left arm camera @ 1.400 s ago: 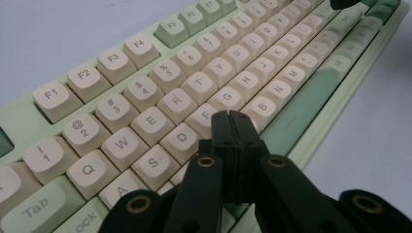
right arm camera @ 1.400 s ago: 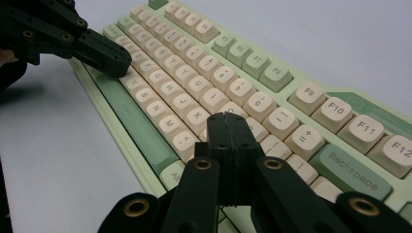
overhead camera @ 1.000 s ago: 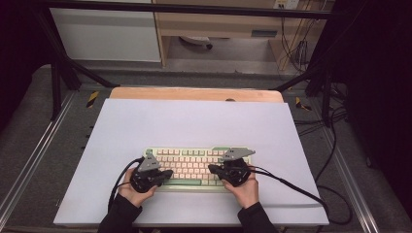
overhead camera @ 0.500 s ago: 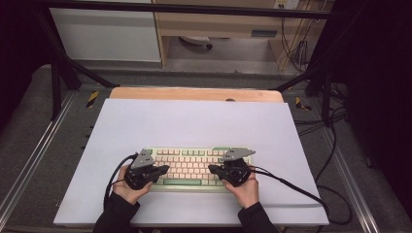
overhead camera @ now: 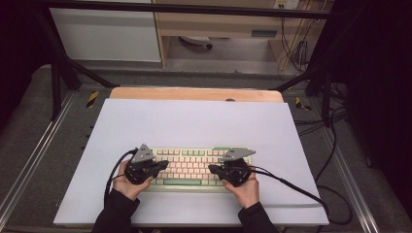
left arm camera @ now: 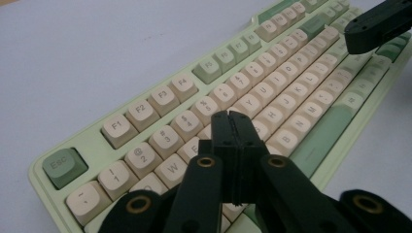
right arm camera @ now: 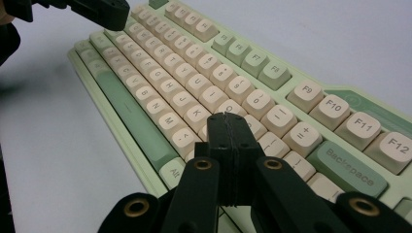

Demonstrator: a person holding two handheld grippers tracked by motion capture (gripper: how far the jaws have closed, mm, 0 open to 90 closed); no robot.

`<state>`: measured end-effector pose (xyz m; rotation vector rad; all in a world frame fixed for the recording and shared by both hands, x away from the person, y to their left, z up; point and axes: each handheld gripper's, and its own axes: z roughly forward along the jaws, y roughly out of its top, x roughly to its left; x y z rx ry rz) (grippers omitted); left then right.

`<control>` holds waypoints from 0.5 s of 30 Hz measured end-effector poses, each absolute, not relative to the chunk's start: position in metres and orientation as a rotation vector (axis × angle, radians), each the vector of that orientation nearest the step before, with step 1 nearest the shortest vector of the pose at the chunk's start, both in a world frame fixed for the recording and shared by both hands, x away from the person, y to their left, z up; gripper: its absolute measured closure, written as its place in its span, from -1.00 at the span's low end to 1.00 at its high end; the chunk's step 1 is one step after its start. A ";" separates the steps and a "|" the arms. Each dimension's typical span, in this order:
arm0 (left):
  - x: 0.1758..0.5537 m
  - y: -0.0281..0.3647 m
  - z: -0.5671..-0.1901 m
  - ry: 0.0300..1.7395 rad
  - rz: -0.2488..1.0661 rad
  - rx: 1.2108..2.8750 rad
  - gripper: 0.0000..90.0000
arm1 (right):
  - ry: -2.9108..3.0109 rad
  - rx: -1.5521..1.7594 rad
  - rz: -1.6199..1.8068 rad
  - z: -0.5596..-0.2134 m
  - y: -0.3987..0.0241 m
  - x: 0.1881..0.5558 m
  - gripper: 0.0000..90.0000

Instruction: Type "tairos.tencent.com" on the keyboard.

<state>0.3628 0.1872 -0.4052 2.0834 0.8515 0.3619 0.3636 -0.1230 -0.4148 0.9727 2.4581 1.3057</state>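
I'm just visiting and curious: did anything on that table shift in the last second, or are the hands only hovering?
The left gripper slid slightly to the left along the keyboard, with its hand. Nothing was picked up or released. The right gripper stayed over the keyboard's right half, both pairs of jaws remain shut, and the keyboard lies where it was on the white table.

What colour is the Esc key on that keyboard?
The Esc key is sage green, darker than the cream letter keys on the keyboard. The left gripper view shows it best.
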 end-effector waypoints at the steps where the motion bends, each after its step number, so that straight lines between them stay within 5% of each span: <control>1: 0.364 0.187 -0.405 0.854 0.365 2.084 0.99 | 2.458 0.972 1.306 -0.415 -0.123 0.364 1.00; 15: 0.377 0.185 -0.417 0.900 0.367 2.090 0.99 | 2.462 0.975 1.306 -0.415 -0.123 0.363 1.00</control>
